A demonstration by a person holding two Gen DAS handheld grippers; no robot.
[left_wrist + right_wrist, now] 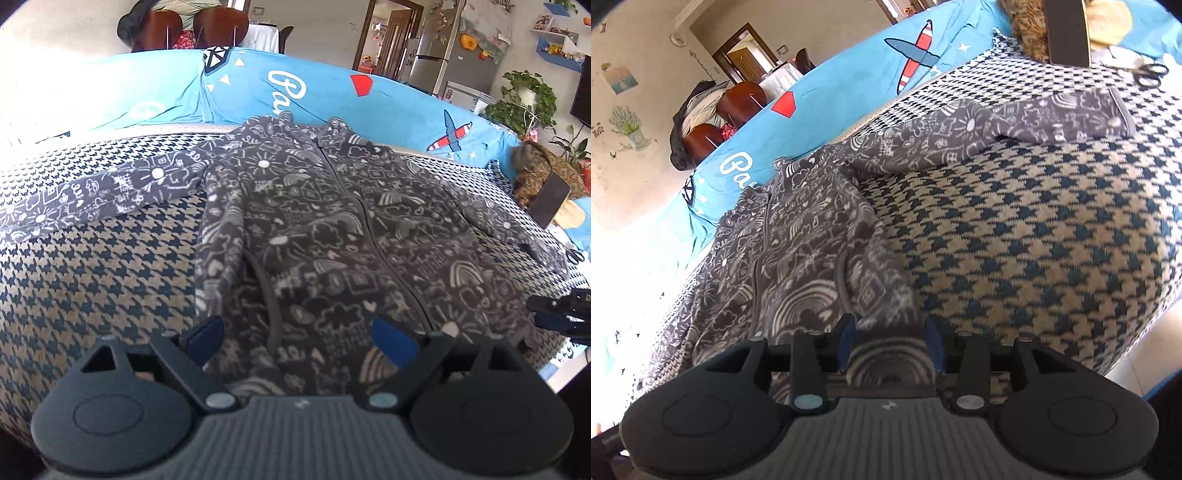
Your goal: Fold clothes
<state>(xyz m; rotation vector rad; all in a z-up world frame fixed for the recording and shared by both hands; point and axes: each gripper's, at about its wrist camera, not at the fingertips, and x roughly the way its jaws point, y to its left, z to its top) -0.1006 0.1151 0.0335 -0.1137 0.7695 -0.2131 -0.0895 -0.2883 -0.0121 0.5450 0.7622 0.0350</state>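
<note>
A dark grey fleece jacket (332, 221) with white doodle print lies flat, zip up, on a houndstooth cover (92, 277). Its sleeves stretch out to both sides, one (92, 192) to the left and one (1034, 118) to the right. My left gripper (297, 332) hangs open just over the jacket's hem, left of the zip, with nothing between its fingers. My right gripper (890, 334) is at the hem's right corner, with its blue pads closed on a bunch of jacket (798, 240) fabric. It also shows at the right edge of the left wrist view (557, 314).
A bright blue printed backrest (147, 85) runs behind the jacket. At the far right lie a brown cushion (543, 170), a dark flat slab (550, 195) and black scissors (1150, 72). The cover's edge and the floor show at lower right (1145, 354).
</note>
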